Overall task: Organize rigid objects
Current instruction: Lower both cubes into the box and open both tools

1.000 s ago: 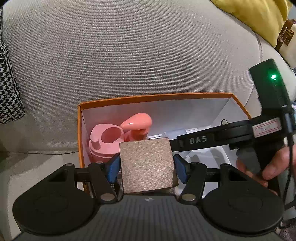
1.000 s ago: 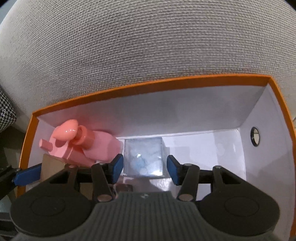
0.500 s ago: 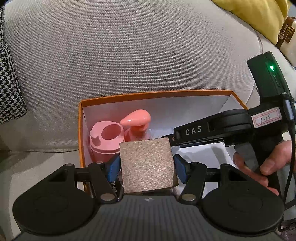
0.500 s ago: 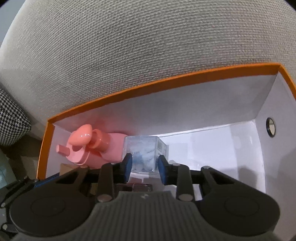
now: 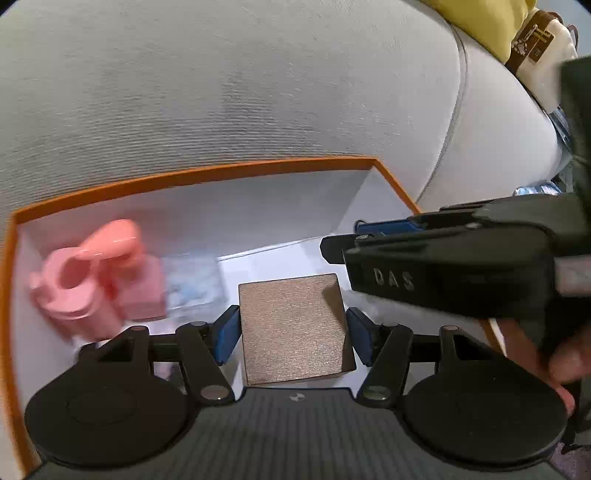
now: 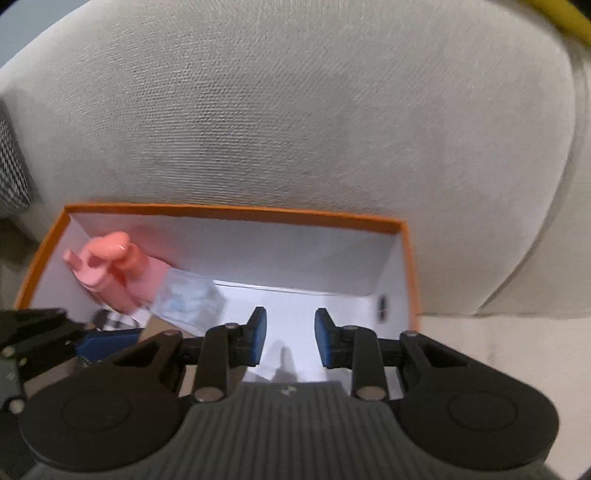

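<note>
The left gripper [image 5: 291,328] clamped the block [image 5: 295,328] over the box [image 5: 207,177]; bare floor lay just ahead, right of the clear case [image 5: 194,280]; the right gripper [image 6: 290,336] gaped narrowly, empty.

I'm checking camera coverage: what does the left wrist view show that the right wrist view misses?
Only the left wrist view shows the brown block between the left gripper pads, a hand, and a yellow cushion. Only the right wrist view shows the right gripper with nothing between its pads, and a houndstooth cushion. Both show the orange box, pink bottle, clear packet and grey sofa.
</note>
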Action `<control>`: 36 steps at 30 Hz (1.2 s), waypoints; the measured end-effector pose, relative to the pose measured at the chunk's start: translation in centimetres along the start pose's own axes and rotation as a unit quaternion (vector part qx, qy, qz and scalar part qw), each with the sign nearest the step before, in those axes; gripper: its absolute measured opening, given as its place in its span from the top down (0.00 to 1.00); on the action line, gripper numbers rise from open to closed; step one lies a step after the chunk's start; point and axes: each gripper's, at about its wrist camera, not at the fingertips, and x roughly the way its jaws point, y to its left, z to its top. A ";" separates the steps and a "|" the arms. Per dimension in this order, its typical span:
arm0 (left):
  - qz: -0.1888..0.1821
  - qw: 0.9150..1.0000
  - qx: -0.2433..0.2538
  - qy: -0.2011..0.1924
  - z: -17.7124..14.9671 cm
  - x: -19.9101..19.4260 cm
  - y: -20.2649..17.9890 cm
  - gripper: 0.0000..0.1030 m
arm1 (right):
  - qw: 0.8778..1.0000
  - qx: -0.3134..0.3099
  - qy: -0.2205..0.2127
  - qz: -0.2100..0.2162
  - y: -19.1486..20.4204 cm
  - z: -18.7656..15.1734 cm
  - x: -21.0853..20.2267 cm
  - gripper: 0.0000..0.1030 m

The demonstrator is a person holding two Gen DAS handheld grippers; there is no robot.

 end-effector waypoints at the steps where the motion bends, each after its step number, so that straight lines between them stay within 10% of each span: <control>1: 0.004 1.000 0.001 0.003 0.0 0.7 -0.2 0.32 | 1.000 -0.007 -0.001 -0.001 -0.3 -0.1 -0.1 0.71; 16: 0.034 0.999 0.003 0.040 0.8 6.4 -1.1 0.30 | 1.000 -0.022 0.000 -0.006 -1.4 0.8 1.7 0.73; 23: 0.027 0.999 0.029 0.031 0.0 3.9 -0.5 0.23 | 0.998 -0.058 0.003 -0.006 -0.8 0.7 0.8 0.73; 36: 0.065 0.994 0.070 0.047 -3.1 0.2 2.9 0.38 | 0.984 -0.155 0.085 0.021 3.7 -2.0 2.0 0.56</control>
